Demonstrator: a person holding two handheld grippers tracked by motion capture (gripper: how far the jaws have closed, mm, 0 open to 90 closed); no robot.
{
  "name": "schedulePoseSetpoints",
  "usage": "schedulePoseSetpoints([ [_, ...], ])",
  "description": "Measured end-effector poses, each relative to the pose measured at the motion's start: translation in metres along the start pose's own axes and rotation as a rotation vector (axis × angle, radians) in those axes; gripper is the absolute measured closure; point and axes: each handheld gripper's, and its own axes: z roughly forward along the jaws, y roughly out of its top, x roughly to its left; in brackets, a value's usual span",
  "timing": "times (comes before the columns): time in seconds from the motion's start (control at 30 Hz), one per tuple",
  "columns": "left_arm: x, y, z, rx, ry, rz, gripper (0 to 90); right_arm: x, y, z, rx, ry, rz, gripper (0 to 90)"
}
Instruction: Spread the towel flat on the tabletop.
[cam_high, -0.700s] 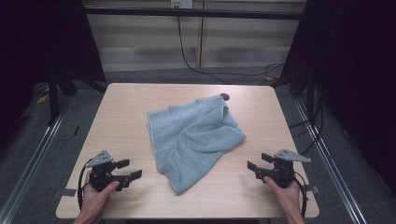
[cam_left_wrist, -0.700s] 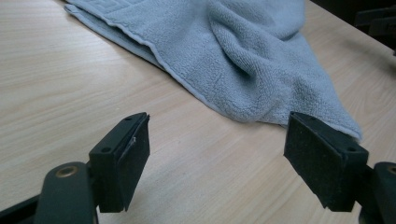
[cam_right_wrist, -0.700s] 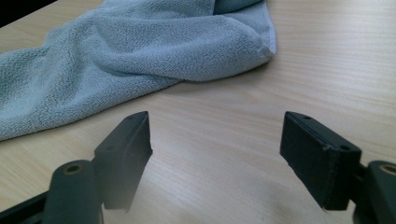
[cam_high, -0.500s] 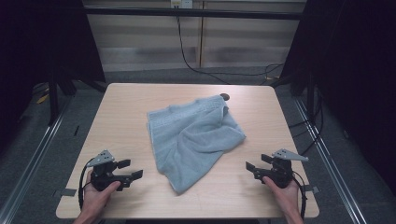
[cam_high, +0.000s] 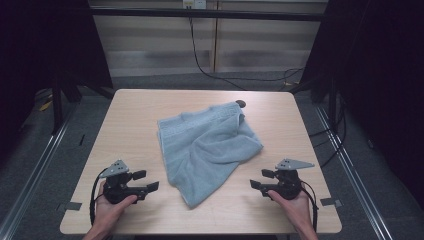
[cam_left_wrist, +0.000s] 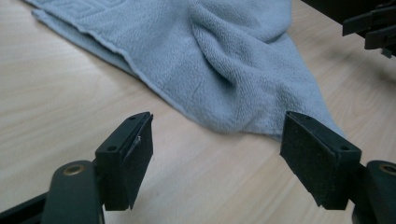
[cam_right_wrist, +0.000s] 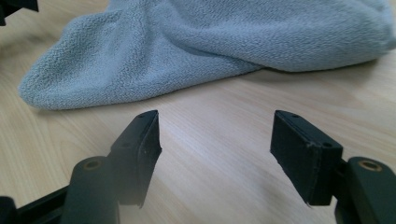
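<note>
Hands sit nearest me at the front edge of the worktop (cam_high: 125, 120), my left hand (cam_high: 107, 212) at about 7 o'clock and my right hand (cam_high: 296, 206) at about 5 o'clock. I see the left gripper (cam_high: 145, 180) resting low over the wood with its fingers (cam_left_wrist: 126, 161) spread wide and nothing between them, aimed toward 3 o'clock at the cloth. I see the right gripper (cam_high: 257, 179) likewise low, its fingers (cam_right_wrist: 303, 156) wide apart and empty, aimed toward 9 o'clock. Just beyond both sets of fingers lies the towel (cam_high: 205, 147), a light blue terry cloth, crumpled and partly folded over itself at the middle of the worktop. Its near corner comes to a rounded point toward 6 o'clock, between the two grippers and apart from both. In the left gripper view the towel's hemmed edge (cam_left_wrist: 140, 77) runs diagonally across the wood, with a patterned band near the top. Farther off, at 12 o'clock, a small dark round spot (cam_high: 240, 104) sits in the worktop, touching the towel's far corner. Beyond the worktop, black cables (cam_high: 200, 55) hang down a pale wall panel.
</note>
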Motion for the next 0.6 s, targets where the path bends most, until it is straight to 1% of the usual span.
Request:
schedulePoseSetpoints([
  [0.03, 0.000, 0.003, 0.003, 0.000, -0.004, 0.006, 25.5, -0.002, 0.003, 0.003, 0.014, 0.004, 0.003, 32.8],
  [0.07, 0.001, 0.010, 0.010, 0.001, -0.003, 0.019, 26.4, -0.004, 0.006, 0.007, 0.019, 0.006, -0.003, 32.8],
  [0.1, 0.003, 0.014, 0.013, 0.002, 0.000, 0.016, 26.6, -0.007, 0.010, 0.011, 0.027, 0.010, -0.004, 32.2],
  [0.13, 0.003, 0.014, 0.013, 0.002, 0.000, 0.016, 26.6, -0.007, 0.010, 0.011, 0.027, 0.010, -0.004, 32.2],
  [0.17, 0.007, 0.019, 0.020, 0.004, -0.005, 0.007, 27.8, -0.015, 0.019, 0.018, 0.037, 0.032, -0.001, 28.9],
  [0.2, 0.007, 0.019, 0.020, 0.004, -0.005, 0.007, 30.3, -0.015, 0.019, 0.018, 0.037, 0.032, -0.001, 28.9],
  [0.23, 0.008, 0.019, 0.024, 0.012, -0.009, 0.014, 29.8, -0.021, 0.025, 0.022, 0.041, 0.046, 0.002, 28.9],
  [0.27, 0.008, 0.018, 0.025, 0.017, -0.011, 0.022, 29.4, -0.024, 0.027, 0.023, 0.025, 0.032, -0.002, 28.9],
  [0.3, 0.008, 0.018, 0.025, 0.017, -0.011, 0.022, 29.4, -0.028, 0.029, 0.023, 0.005, 0.027, 0.002, 28.9],
  [0.33, 0.010, 0.016, 0.024, 0.021, -0.011, 0.031, 29.3, -0.031, 0.032, 0.024, -0.008, 0.030, 0.019, 28.7],
  [0.37, 0.010, 0.016, 0.024, 0.021, -0.011, 0.031, 29.2, -0.031, 0.032, 0.024, -0.008, 0.030, 0.019, 28.7],
  [0.4, 0.012, 0.014, 0.023, 0.021, -0.008, 0.017, 28.9, -0.037, 0.041, 0.027, -0.028, -0.003, 0.011, 27.2],
  [0.43, 0.015, 0.013, 0.023, 0.023, 0.008, 0.011, 28.7, -0.039, 0.044, 0.029, -0.026, 0.001, 0.010, 25.9],
  [0.47, 0.016, 0.012, 0.023, 0.020, 0.011, 0.005, 28.7, -0.042, 0.049, 0.031, -0.026, 0.009, 0.012, 24.1],
  [0.5, 0.017, 0.011, 0.022, 0.020, 0.014, 0.000, 28.7, -0.044, 0.052, 0.034, -0.028, 0.003, 0.016, 23.1],
  [0.57, 0.018, 0.009, 0.022, 0.025, 0.013, 0.001, 28.8, -0.048, 0.058, 0.040, -0.022, 0.013, 0.018, 22.2],
  [0.6, 0.019, 0.008, 0.022, 0.025, 0.007, -0.007, 28.8, -0.049, 0.061, 0.043, -0.016, -0.001, 0.016, 20.5],
])
